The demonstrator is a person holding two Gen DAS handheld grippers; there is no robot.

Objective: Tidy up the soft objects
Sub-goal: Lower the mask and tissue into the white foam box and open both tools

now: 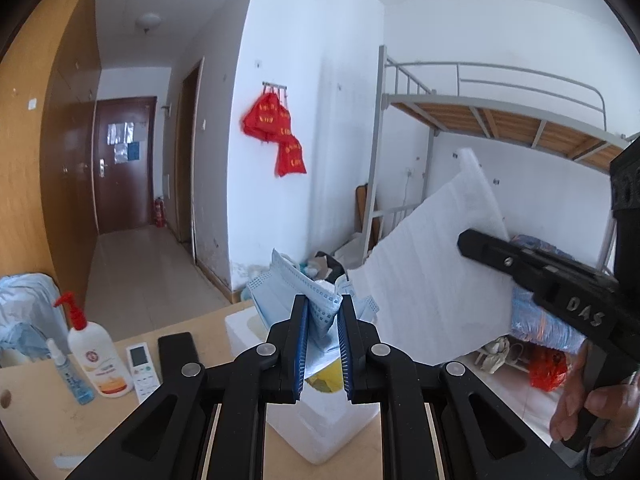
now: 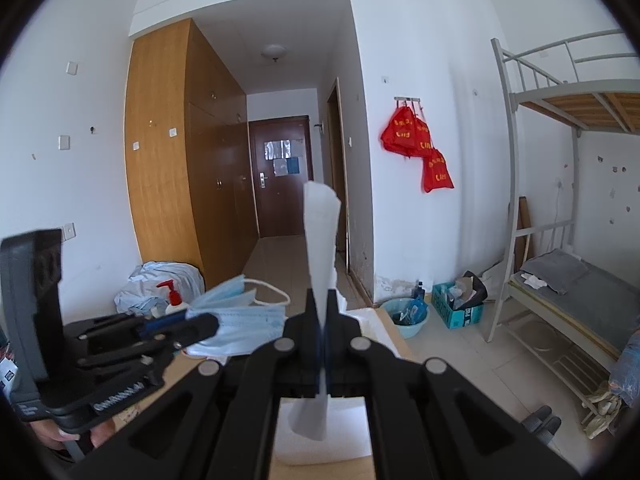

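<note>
Right up front in the left wrist view, the left gripper (image 1: 323, 312) has its black fingers with blue ribbed pads pinched on a bunch of pale blue pleated face masks (image 1: 296, 292), so the jaws are nearly together with the masks squished between them. From the right wrist view you can see the same masks (image 2: 244, 320) sticking out past the left gripper (image 2: 200, 326), white ear loops dangling.

Over on the other side, the right gripper (image 2: 322, 308) is clamped tight on a thin white foam sheet (image 2: 320, 236), seen edge-on there, standing up tall between the fingers. In the left view that sheet (image 1: 424, 280) shows its broad face, held up in the air by the right gripper (image 1: 470, 242), with a hand (image 1: 588, 404) wrapped round the handle lower down.

Just below both tools sits a white styrofoam box (image 1: 320, 436) on a beige wooden table (image 1: 60, 408). Left of the box there's a black rectangular slab, a white remote control (image 1: 142, 368), a white pump bottle with a red nozzle (image 1: 94, 352) and a small blue spray bottle (image 1: 70, 376).

Further back: tiled floor, red cloth bags (image 2: 416, 140) hanging on a wall hook, a grey metal bunk bed (image 2: 560, 240), a tall wooden wardrobe (image 2: 180, 152) and a dark brown door (image 2: 280, 176) at the end of the hallway.
</note>
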